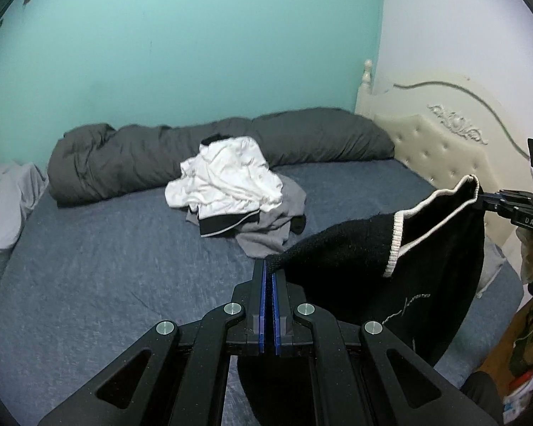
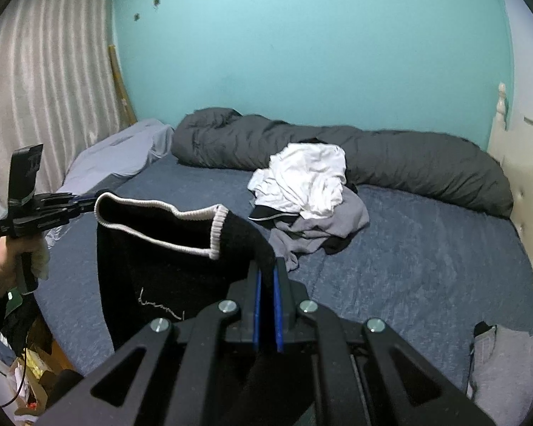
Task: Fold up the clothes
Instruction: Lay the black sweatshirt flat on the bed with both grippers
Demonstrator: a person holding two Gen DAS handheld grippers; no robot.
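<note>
Both grippers, left (image 1: 268,266) and right (image 2: 266,266), have jaws clamped on the black sweater (image 1: 369,259), stretched between them above the bed (image 1: 106,266). Clothes pile (image 1: 231,184) near duvet.

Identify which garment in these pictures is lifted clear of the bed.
The black sweater with white-trimmed neck, stretched between the left tongs and right tongs; the white, grey and black-trimmed clothes lie heaped on the mattress.
</note>
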